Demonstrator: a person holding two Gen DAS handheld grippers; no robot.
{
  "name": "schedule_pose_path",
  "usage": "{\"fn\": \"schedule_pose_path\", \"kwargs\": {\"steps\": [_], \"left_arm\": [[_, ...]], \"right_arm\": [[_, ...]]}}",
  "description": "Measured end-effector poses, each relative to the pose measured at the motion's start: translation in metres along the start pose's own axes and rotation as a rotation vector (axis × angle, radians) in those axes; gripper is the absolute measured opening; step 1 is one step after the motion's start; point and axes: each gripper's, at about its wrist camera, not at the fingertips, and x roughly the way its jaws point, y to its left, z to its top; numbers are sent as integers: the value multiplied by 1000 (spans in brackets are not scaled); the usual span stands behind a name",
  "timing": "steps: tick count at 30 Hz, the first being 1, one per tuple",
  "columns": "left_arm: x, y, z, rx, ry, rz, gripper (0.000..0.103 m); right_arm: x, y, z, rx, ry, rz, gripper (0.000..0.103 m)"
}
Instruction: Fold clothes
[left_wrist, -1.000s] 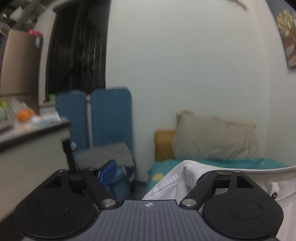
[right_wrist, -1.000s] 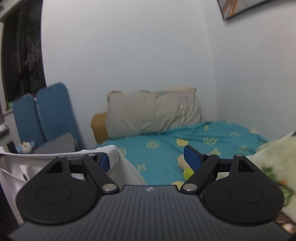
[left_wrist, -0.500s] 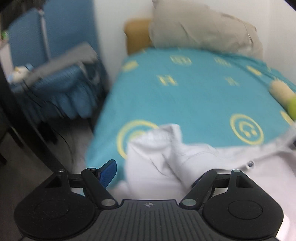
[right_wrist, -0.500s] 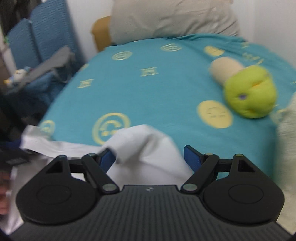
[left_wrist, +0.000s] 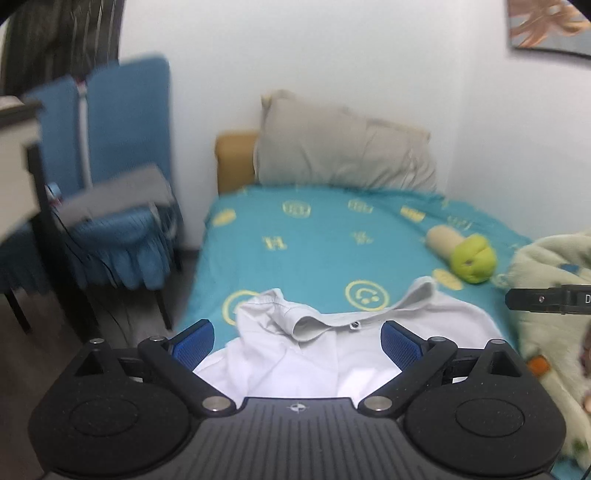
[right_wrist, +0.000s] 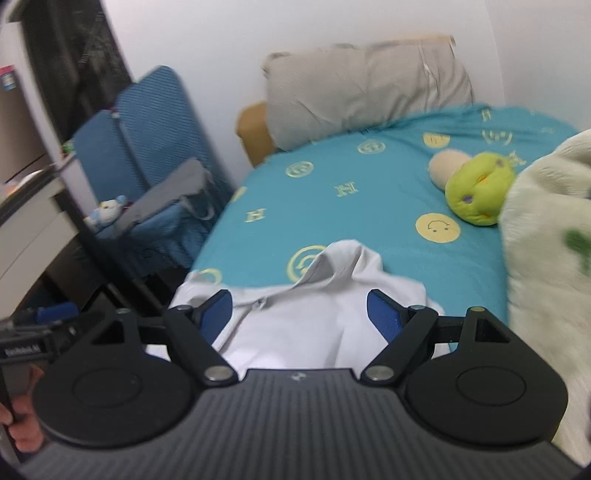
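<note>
Both sets of tongs spread wide, gripping nothing: left gripper (left_wrist: 297, 339) low in the frame's centre, blue fingertips (left_wrist: 194, 343) apart over cloth; right gripper (right_wrist: 299, 312) likewise, lower centre of its view. White collared shirt (left_wrist: 332, 354) spread on the near end of a teal bed sheet (left_wrist: 314, 240) printed with yellow smiley faces, collar pointing up-frame toward a beige pillow (left_wrist: 343, 155). Green plush toy (right_wrist: 476, 192) at right of frame, beside a cream fleece blanket (right_wrist: 546, 236). Blue chairs (left_wrist: 110, 122) at left, blurred. Part of a hand (right_wrist: 20, 421) at lower left edge.
</note>
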Motion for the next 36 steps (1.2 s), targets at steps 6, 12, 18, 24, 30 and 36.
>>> {"fn": "schedule_pose_path", "kwargs": {"steps": [6,12,18,24,30,36], "left_arm": [[-76,18,-29,-107,-22,6,99],[-102,46,-52,-271,31,26,99],[-128,75,-76,-434,85,45,99],[-97,114,-94,-631,160,79,99],[-11,162,-109,-771,160,88,95],[64,200,-139,-853,210,108,81]], "right_arm": [[-109,31,-47,-50,-33,-2,81],[-180,57,-73,-38,-104,26,81],[-192,70,-84,-18,-129,55,81],[-156,48,-104,44,-84,27,81],[-112,18,-114,121,-6,-11,81],[-72,9,-117,120,16,-12,81]]}}
